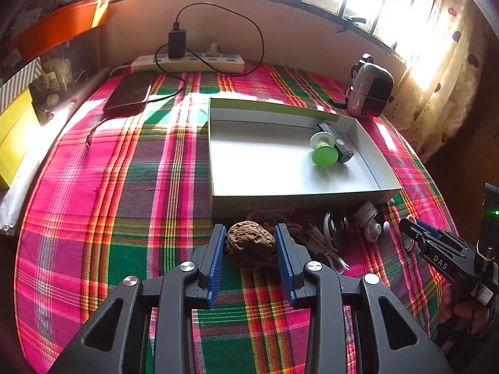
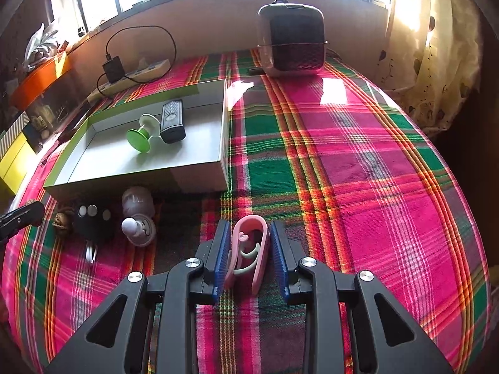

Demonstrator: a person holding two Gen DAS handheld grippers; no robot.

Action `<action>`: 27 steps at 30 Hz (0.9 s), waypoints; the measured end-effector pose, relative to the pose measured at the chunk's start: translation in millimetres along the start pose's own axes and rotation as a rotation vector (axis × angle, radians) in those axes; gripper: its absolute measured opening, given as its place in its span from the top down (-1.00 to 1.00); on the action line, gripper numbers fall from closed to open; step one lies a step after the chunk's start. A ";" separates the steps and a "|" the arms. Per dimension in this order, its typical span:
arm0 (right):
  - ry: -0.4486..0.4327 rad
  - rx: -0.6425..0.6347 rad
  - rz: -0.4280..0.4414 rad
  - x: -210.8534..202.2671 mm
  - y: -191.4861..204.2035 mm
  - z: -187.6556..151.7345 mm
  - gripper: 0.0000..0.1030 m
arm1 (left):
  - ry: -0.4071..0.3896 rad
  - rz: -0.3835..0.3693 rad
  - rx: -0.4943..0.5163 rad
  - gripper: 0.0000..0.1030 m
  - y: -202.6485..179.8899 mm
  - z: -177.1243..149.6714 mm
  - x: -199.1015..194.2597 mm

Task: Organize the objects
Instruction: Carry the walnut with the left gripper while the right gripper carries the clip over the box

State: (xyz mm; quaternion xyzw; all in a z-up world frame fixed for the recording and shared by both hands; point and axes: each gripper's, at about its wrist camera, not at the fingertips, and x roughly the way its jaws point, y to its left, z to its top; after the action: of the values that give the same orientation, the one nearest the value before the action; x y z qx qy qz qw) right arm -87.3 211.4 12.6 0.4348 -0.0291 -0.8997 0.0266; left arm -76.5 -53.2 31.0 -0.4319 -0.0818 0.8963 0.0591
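Observation:
A shallow white box lies on the plaid cloth. In it are a green and white spool-shaped holder and a black rectangular device. My left gripper has its blue pads on both sides of a brown walnut, just in front of the box. My right gripper has its pads around a pink clip, the left pad touching and a small gap on the right. The right gripper also shows in the left wrist view.
Small items lie before the box: a black puck with round cells, a white rounded gadget, a white cable, a carved nut. A small heater, a power strip and a dark phone sit farther back.

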 end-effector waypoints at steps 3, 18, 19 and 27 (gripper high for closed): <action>0.006 -0.009 0.003 -1.4 1.8 -3.3 0.45 | 0.004 -0.001 -0.002 0.42 0.5 -0.5 1.1; -0.007 -0.058 -0.021 -6.3 9.6 -5.7 0.53 | -0.014 -0.010 0.013 0.42 -3.8 5.4 -3.7; -0.013 -0.056 -0.016 -8.3 9.5 -3.3 0.53 | -0.015 -0.008 0.016 0.42 -3.9 7.0 -3.9; -0.055 -0.063 0.040 -16.8 11.7 32.0 0.53 | -0.029 -0.024 0.033 0.42 -6.7 28.6 1.6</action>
State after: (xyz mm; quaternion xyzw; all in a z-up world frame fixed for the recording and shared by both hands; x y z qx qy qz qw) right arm -101.7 201.9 46.5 0.4083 -0.0102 -0.9110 0.0573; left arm -99.7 -49.1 48.6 -0.4167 -0.0729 0.9029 0.0759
